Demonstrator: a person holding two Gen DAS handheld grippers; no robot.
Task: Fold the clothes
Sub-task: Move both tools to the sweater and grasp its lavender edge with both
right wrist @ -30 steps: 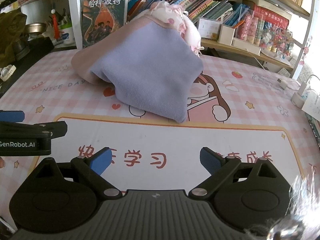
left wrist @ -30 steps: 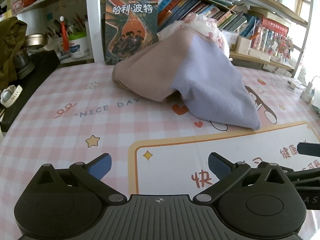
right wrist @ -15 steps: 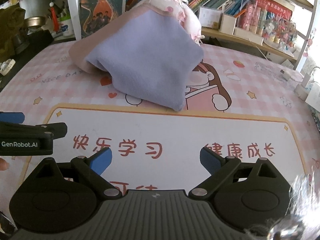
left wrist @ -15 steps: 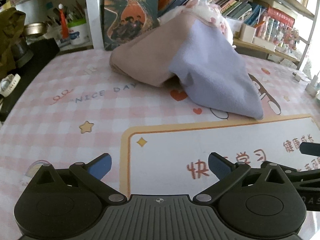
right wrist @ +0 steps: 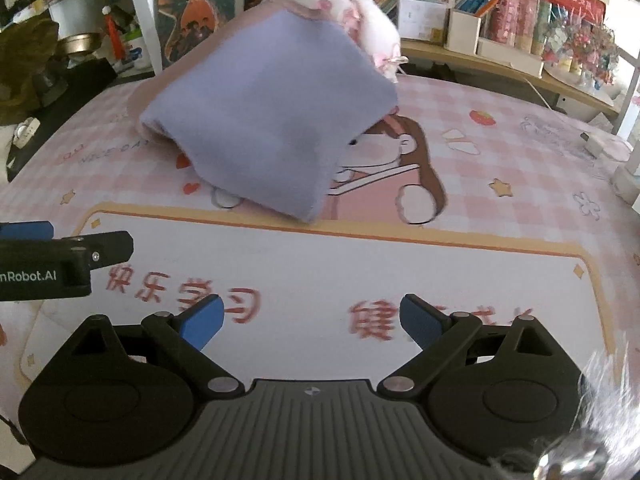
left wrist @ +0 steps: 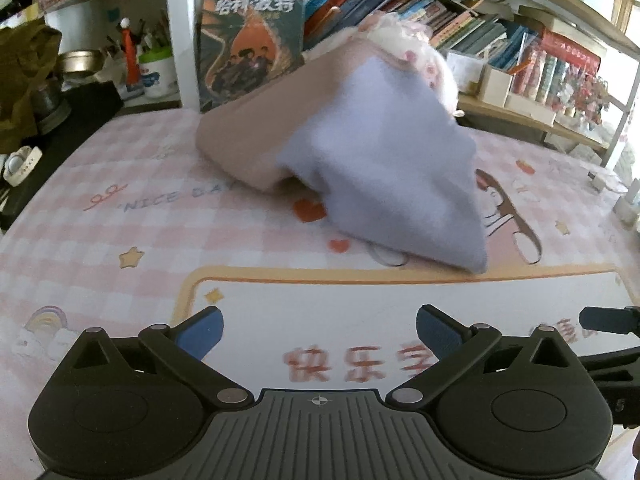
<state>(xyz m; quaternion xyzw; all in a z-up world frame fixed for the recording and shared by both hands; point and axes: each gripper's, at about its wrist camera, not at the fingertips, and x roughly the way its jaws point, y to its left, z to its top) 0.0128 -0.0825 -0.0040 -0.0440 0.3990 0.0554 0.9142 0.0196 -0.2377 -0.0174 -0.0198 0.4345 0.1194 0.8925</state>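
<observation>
A heap of clothes lies at the far side of the pink checked table mat (left wrist: 120,216): a lavender fleece piece (left wrist: 384,172) drapes over a tan garment (left wrist: 260,136), with a white and pink frilly piece (left wrist: 416,48) on top. The lavender piece (right wrist: 272,120) also shows in the right wrist view. My left gripper (left wrist: 318,332) is open and empty, low over the mat, well short of the heap. My right gripper (right wrist: 310,320) is open and empty too, to the right of the left one.
Behind the heap stands a shelf with a large dark book (left wrist: 252,40) and rows of books (left wrist: 440,28). Dark items and a watch (left wrist: 18,162) lie at the left edge. A charger and cable (right wrist: 592,142) lie at the far right.
Both grippers have moved forward over the mat toward the clothes heap, which now looks larger. Both stay open and empty.
</observation>
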